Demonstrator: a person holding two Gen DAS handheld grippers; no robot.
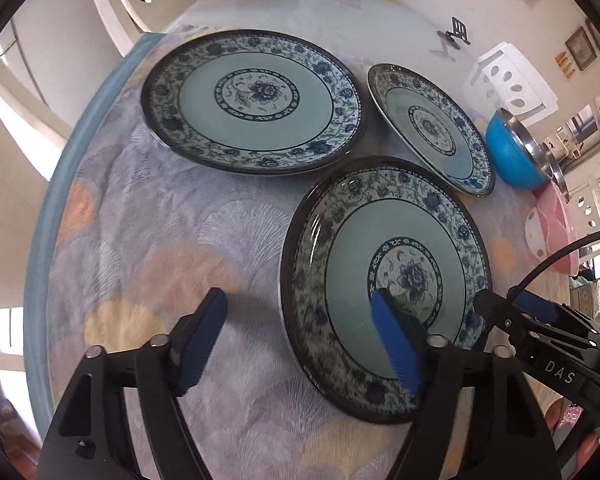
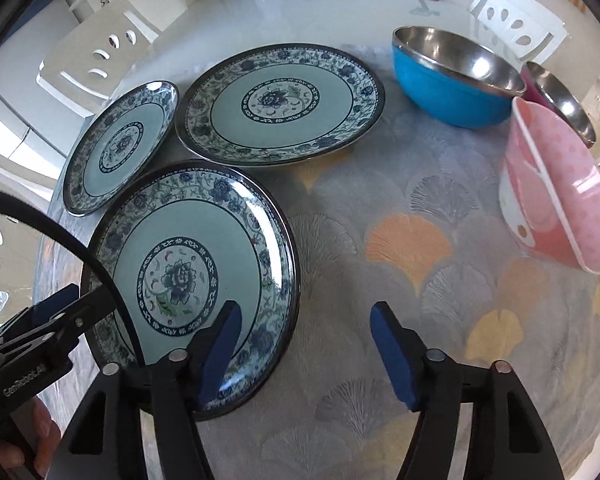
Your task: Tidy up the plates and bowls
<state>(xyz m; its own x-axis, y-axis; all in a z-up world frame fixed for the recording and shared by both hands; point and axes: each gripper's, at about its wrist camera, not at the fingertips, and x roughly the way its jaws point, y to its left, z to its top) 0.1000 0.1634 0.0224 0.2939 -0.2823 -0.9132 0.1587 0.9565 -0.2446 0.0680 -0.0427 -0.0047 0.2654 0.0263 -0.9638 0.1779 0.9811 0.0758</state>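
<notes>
On the tabletop [image 2: 380, 208], which is draped in a grey cloth printed with orange and yellow fan-shaped leaves, lie three round ceramic plates with pale green centres, blue flower medallions and dark rims. Nearest is the near plate [image 2: 188, 276], its right edge under the left finger of the right tongs [image 2: 306, 354], whose blue-padded fingers stand wide apart with nothing between them. From the left wrist view the left tongs [image 1: 300, 340] are likewise spread; their right finger hangs over that same plate's [image 1: 384, 280] middle and their left finger over bare cloth. Whether either finger touches the plate cannot be told.

Farther off sits the large plate [image 1: 252, 100] [image 2: 280, 104], and just beside it the small plate [image 1: 432, 128] [image 2: 120, 144], close to the near plate's far rim.

To the right stand a blue bowl with a steel lining [image 2: 452, 76], a second steel-lined bowl [image 2: 560, 96] behind it, and a pink plastic bowl [image 2: 556, 188] nearer, tipped on its side.
</notes>
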